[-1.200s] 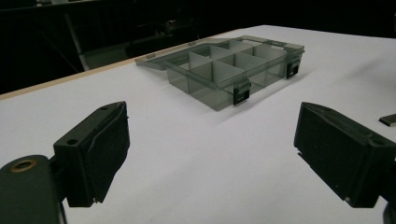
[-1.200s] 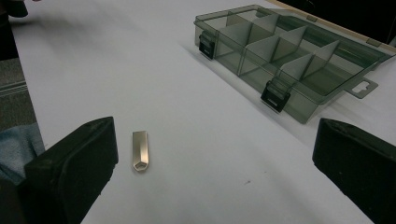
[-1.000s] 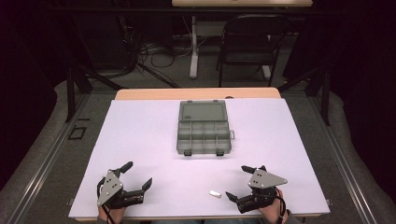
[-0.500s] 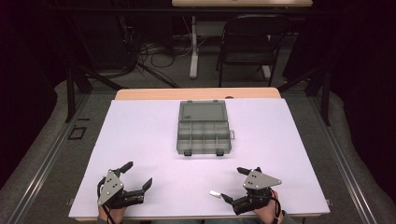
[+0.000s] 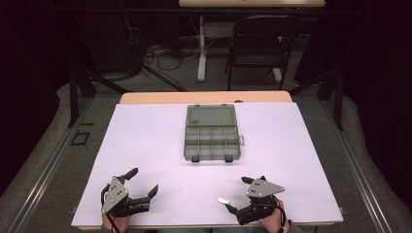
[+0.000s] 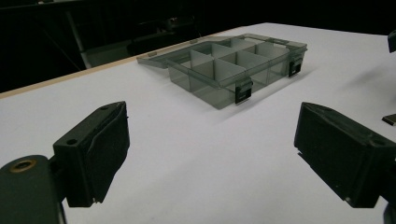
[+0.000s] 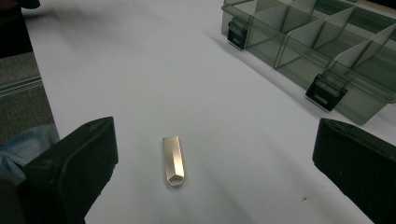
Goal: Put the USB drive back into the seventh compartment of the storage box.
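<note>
Near the front left corner of the white table (image 5: pixel 145 145), the left gripper (image 5: pixel 135 187) rests low with its jaws spread wide and nothing between them, well apart from the work, so it adds little risk unless it swings inward toward the open compartment box (image 5: pixel 212 136) at mid-table. Further right, the small flat metal piece (image 5: pixel 224 200), perhaps a USB stick though the view is too coarse to be sure, lies flat on the table, just ahead of the right gripper (image 5: pixel 235 194), which is also wide open and holds nothing. Seen from the right gripper view, the piece (image 7: pixel 173 160) sits between the two jaws, nearer the left one and pointing lengthwise along them. Being thin and smooth, it could skid or flip away if the jaws close off-centre or too high, or one jaw could nudge it sideways first
</note>
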Motion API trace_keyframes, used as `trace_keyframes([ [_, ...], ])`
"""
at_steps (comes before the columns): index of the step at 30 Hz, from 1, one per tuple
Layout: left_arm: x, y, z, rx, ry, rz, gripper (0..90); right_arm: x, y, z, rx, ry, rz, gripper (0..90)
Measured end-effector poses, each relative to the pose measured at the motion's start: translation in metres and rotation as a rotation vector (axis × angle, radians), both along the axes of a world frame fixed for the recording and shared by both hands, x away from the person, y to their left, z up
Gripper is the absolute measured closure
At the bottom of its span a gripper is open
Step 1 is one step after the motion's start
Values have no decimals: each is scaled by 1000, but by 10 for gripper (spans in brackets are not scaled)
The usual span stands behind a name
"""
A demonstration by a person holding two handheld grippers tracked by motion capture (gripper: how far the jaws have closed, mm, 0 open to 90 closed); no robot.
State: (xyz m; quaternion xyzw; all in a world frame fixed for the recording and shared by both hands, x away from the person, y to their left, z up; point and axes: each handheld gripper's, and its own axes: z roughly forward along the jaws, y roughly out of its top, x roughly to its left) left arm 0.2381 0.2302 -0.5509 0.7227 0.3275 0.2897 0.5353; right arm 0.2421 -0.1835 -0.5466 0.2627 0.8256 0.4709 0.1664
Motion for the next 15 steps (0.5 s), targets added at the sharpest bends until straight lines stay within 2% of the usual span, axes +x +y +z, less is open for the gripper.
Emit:
trace_keyframes([
  [15,0,0,0,-3,3,-4,106,2,9,-8,-22,38,32,0],
])
